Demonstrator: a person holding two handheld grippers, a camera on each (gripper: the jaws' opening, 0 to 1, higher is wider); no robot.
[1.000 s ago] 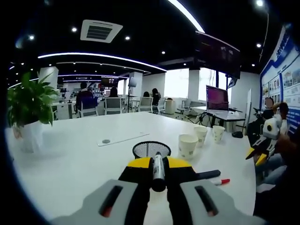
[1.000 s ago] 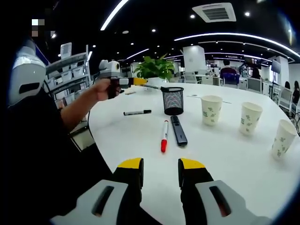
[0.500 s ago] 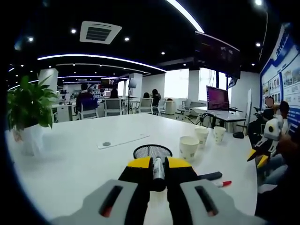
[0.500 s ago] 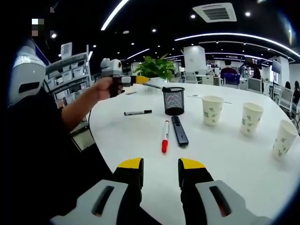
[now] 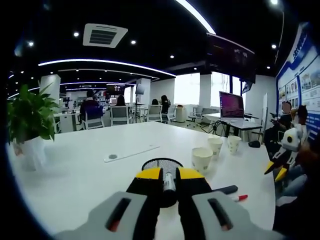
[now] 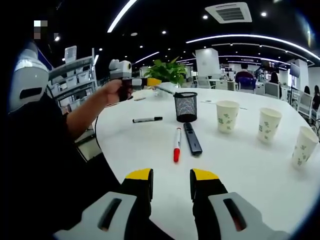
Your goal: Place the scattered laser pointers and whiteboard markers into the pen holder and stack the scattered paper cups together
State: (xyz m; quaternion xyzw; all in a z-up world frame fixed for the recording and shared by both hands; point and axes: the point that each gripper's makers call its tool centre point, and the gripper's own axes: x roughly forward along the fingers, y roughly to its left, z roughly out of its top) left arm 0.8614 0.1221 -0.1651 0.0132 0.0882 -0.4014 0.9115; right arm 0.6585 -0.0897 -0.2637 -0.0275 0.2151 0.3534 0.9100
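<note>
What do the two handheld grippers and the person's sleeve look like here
Both the left gripper and the right gripper have black jaws capped with yellow tips, rising from pale grey housings that carry dark oval slots with red inside. In the right gripper view, the person's sleeve is black, rolled above the forearm.

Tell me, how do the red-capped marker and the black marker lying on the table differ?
The red-capped marker has a white barrel and lies beside the remote-like laser pointer, in front of the pen holder. The black marker is dark all over and lies alone, crosswise to it. Both rest flat on the white table.
</note>
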